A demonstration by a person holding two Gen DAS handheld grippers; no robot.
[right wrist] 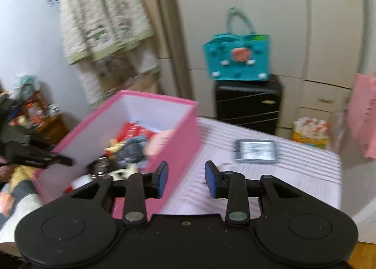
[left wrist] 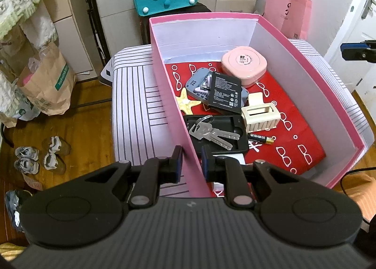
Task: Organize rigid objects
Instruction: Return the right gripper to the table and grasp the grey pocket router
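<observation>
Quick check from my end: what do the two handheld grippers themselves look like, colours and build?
Both are black plastic. The left gripper and right gripper each have two round discs on the body, angled linkage arms with silver pivot pins, and fingers faced with blue pads. The left body is ribbed. No sleeves or cables show.

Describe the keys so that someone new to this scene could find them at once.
Look in the pink box with the red patterned lining, at its near end by the wall that the left gripper is clamped on. A flat black tray lies there, and the keys rest on it. They are the only bare metal in the box: silver, joined by a ring.
</observation>
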